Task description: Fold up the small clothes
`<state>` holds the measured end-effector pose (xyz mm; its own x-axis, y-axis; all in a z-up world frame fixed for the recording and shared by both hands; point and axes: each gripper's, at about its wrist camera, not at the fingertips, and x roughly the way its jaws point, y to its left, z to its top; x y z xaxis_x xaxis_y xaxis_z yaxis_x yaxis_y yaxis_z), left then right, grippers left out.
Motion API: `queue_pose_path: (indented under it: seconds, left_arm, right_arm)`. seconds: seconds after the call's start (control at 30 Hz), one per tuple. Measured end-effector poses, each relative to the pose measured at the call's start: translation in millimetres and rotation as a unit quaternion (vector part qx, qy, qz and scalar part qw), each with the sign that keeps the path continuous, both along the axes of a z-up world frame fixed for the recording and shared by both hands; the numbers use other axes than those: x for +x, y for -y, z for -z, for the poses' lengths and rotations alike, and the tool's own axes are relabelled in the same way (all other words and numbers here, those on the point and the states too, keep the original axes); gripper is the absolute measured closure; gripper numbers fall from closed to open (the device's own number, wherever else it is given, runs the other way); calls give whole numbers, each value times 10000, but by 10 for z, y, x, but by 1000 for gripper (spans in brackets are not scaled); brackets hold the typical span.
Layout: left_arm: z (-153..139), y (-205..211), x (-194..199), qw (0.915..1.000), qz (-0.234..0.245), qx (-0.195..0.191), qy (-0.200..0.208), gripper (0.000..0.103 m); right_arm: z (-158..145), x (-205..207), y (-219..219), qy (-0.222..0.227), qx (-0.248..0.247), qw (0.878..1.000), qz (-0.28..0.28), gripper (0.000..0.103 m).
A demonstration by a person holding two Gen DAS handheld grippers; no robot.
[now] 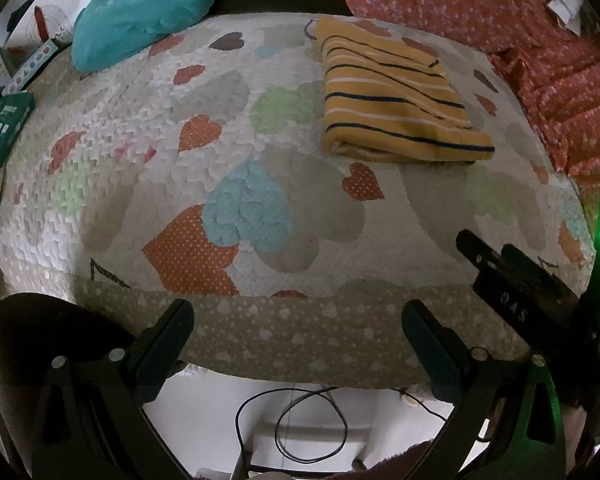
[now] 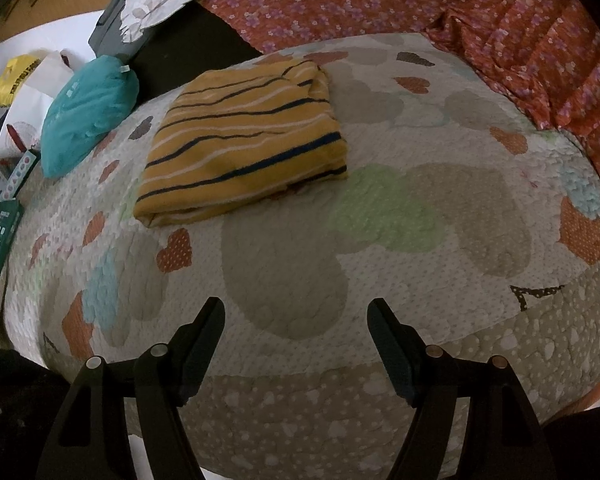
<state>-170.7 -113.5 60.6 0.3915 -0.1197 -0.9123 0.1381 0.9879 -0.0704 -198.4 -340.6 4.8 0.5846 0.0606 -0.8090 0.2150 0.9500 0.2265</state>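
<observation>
**user1:** Starting nearest the cameras: the left gripper [image 1: 298, 322] has its jaws spread wide with nothing between them, hanging over the near border of the heart-print quilt [image 1: 236, 128]. Below that edge, a thin black cable [image 1: 300, 424] loops over a pale floor. The right gripper [image 2: 296, 320] is the same deal, jaws well apart and empty, sitting over the quilt's beige dotted border. In the left wrist view the right gripper also pokes in from the right side, with a green light glowing just beside it.

**user2:** And the garment?

**user1:** Farther back. The yellow striped garment [image 2: 240, 148] lies folded into a rough rectangle flat on the quilt, well apart from both grippers. From the left wrist view the garment [image 1: 396, 96] sits up and to the right; from the right wrist view it's up and left of centre. Dark blue and white stripes, folded edge facing the cameras.

**user2:** Anything past it?

**user1:** A teal pillow [image 2: 88, 112] on the quilt's far left edge, a dark green box [image 1: 0, 140] along the left side, and a red floral cloth [image 2: 480, 12] bunched along the far right. A yellow plastic bag [image 2: 14, 80] sits way off at the left.
</observation>
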Motion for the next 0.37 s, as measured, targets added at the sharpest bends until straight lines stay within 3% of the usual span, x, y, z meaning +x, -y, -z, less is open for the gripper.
queue_pose_path:
  seconds: [0.37]
  left_arm:
    - [95, -107, 83, 9998, -156, -63, -100, 0]
  right_arm:
    - [-15, 10, -162, 35, -326, 9989, -349, 25]
